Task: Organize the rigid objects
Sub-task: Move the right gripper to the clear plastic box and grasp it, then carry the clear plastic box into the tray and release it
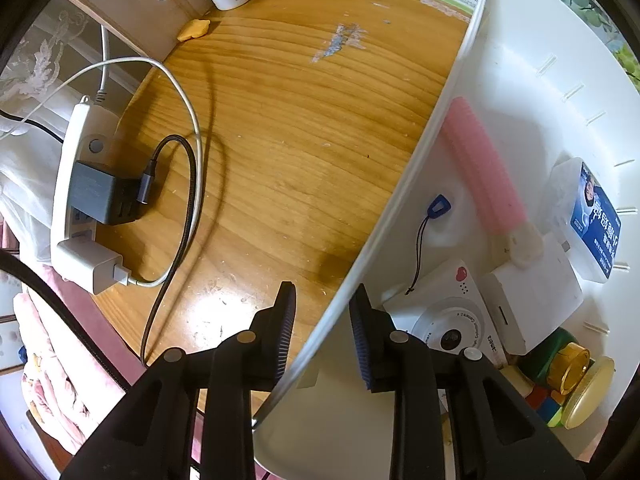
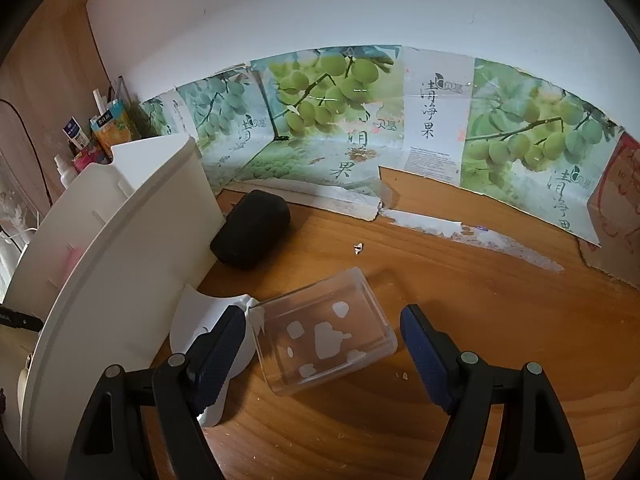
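Clear plastic box [image 2: 326, 336] lies low in the frame on the wooden surface [image 2: 480, 320], between the right tool's [image 2: 322, 340] wide-open fingers, unpinched, seemingly lined up for lifting, while the left tool [image 1: 322, 332] straddles the white bin's rim [image 1: 400, 184], apparently steadying it.

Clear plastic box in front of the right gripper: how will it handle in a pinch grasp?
The clear plastic box looks thin-walled and empty, so probably light and apt to skid on the wooden desk if nudged. Its smooth glossy walls may slip in the right gripper. The flat base makes rolling or tipping unlikely; hard squeezing might flex it.
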Motion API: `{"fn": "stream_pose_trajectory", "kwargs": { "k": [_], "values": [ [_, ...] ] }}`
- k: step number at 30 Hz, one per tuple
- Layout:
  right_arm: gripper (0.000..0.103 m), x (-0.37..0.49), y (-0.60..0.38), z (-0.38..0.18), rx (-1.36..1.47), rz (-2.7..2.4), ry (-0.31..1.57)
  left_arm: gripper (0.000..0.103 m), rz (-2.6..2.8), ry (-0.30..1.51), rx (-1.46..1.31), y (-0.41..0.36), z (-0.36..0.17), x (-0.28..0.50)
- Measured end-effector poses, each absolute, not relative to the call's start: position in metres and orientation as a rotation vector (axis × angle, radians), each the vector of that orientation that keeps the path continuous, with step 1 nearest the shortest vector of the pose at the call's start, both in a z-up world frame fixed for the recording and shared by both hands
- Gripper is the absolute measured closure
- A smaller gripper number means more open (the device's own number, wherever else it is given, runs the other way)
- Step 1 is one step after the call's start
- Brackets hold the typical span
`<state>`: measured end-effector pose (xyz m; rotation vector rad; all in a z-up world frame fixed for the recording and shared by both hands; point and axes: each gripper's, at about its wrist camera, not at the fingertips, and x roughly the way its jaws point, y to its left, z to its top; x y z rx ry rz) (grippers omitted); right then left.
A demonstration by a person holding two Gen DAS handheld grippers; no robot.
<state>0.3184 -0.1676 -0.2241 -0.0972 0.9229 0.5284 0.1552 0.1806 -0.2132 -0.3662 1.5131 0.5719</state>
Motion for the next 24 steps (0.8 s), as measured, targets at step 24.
{"fn": "stream_pose_trajectory", "kwargs": {
  "k": [24],
  "values": [
    [0.037,0.270,-0.173,-0.140,-0.079,0.472,0.775,0.073,0.533,1.487,-0.314,0.172,-0.214,0.152]
  ]
}}
